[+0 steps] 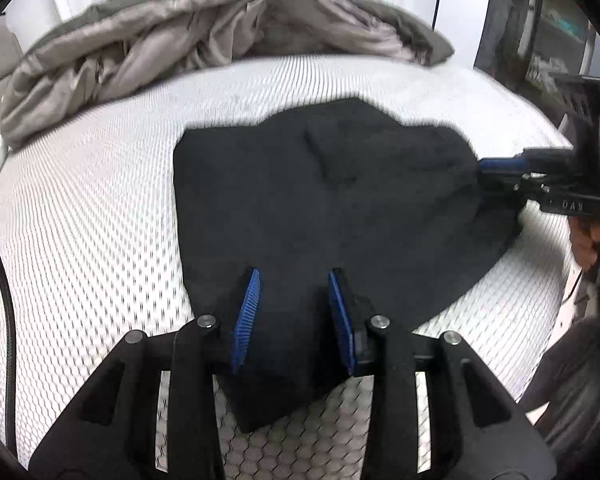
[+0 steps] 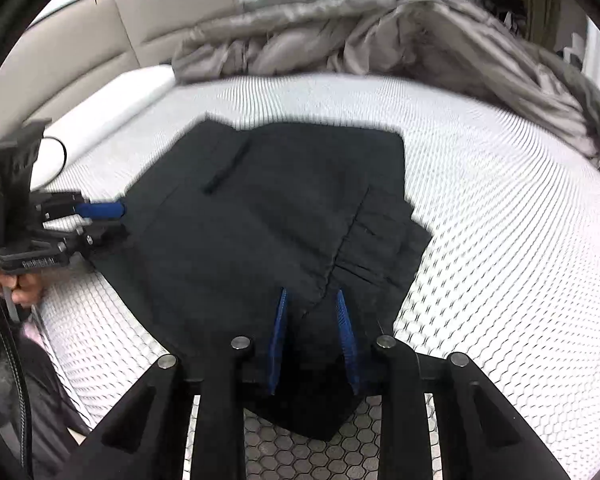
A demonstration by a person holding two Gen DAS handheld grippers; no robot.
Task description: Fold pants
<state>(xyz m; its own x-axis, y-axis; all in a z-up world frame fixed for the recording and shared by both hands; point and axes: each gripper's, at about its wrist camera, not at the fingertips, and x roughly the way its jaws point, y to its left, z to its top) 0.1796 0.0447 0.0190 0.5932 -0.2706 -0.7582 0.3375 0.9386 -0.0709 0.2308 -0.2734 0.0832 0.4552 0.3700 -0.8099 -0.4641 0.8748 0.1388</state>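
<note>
fingers (image 1: 247, 316) of the left gripper (image 1: 294, 280) spread partly apart, blue pads either side of black cloth at the near edge; not clear whether actually pinching it or only straddling it. same on the right gripper (image 2: 311, 300): pads a moderate gap apart, a fold of cloth rising between them beside the gathered waistband (image 2: 364, 240). grip there looks likelier, yet cannot say for sure.

pants (image 1: 320, 200) lying already doubled into a compact dark slab in the middle of the white honeycomb mattress (image 1: 100, 200), each gripper at an opposite end. rumpled grey duvet (image 1: 180, 20) heaped well behind, apart from the cloth. beige headboard (image 2: 100, 40) beyond that in the right view.

soft and limp by the look, probably light, several layers thick now, so liable to sag and slide layer over layer when lifted. not fragile, not slippery against the textured mattress. best taken at corners or along a folded edge, catching all layers at once, waistband end and the opposite end together, so nothing trails.

long axis seems to run from one gripper to the other, crosswise to each camera's line of sight toward the duvet; waistband end toward the right gripper, the smoother folded end toward the left. motion blur softens the edges, so the exact outline stays uncertain.
</note>
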